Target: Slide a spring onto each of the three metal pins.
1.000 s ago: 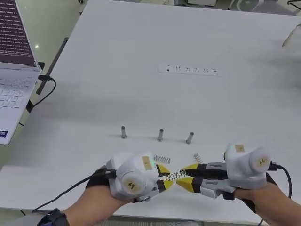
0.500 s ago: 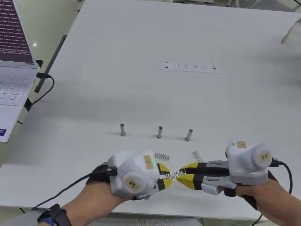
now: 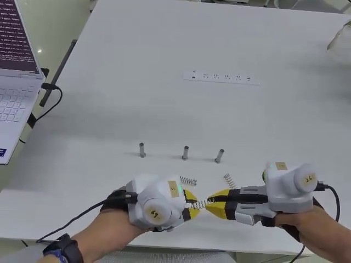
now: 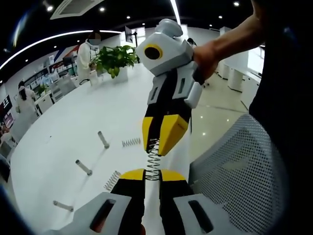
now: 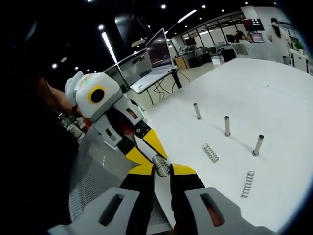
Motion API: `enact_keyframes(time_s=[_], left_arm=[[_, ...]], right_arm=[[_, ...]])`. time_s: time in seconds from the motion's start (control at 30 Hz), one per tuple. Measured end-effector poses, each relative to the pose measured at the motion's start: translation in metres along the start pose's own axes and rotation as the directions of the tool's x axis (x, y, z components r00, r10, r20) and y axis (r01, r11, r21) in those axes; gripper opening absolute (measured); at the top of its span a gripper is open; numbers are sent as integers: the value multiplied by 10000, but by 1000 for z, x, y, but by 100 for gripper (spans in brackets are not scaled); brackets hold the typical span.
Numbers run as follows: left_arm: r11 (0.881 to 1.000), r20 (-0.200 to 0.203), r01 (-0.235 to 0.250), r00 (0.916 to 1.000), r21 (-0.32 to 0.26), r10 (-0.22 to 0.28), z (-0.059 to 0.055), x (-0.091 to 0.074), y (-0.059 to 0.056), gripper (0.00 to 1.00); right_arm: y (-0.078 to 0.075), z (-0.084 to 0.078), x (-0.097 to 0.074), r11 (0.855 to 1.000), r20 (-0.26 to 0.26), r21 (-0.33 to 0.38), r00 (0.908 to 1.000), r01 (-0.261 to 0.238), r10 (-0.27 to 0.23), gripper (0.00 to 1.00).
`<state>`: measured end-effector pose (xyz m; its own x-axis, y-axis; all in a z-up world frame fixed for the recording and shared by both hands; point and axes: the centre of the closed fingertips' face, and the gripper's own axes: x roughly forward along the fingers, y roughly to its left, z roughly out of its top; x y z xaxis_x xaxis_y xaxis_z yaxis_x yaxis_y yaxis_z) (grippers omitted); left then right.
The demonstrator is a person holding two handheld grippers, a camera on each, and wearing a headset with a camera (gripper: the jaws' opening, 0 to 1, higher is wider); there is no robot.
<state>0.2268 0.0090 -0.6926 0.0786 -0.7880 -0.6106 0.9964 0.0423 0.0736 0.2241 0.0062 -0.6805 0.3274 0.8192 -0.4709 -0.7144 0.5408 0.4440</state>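
1. Jaws on the left gripper (image 3: pixel 192 205) are squeezing shut on one end of a small spring (image 3: pixel 204 203), just above the near edge of the white table (image 3: pixel 164 66).
2. Jaws on the right gripper (image 3: pixel 215 202) are pinching the other end of the same small spring, so it is hanging between the two grippers.
3. Only one gripper should be holding when the small spring goes down on a pin, I think. The other one needs to be letting go slowly, so the small spring is not jumping away.
4. The gripper that is holding should be pinching high up, leaving the bottom hole free and pointing straight down.
5. Three pins are standing in a row farther back: the left pin (image 3: pixel 142 149), the middle pin (image 3: pixel 185 153) and the right pin (image 3: pixel 219 155). All three are bare.
6. Coming down right over a pin's top is looking like the tricky part.
7. Two more are lying flat near the grippers: the first loose spring (image 3: pixel 188 181) and the second loose spring (image 3: pixel 229 178).
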Motion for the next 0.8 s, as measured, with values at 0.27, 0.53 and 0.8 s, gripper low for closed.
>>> enact_keyframes(time_s=[0.27, 0.53, 0.8], left_arm=[[10000, 15, 94, 10000, -22, -94, 1, 4, -2, 2], [9999, 116, 58, 9999, -140, -56, 3, 9, 0, 2], [9993, 474, -76, 9988, -379, 94, 14, 8, 12, 2]], right_arm=[[2, 0, -2, 9998, -183, -207, 9998, -8, 4, 9], [2, 8, -4, 9968, -514, -787, 9985, 129, -169, 8], [-2, 22, -7, 9842, -1013, -1757, 9941, 216, -399, 8]])
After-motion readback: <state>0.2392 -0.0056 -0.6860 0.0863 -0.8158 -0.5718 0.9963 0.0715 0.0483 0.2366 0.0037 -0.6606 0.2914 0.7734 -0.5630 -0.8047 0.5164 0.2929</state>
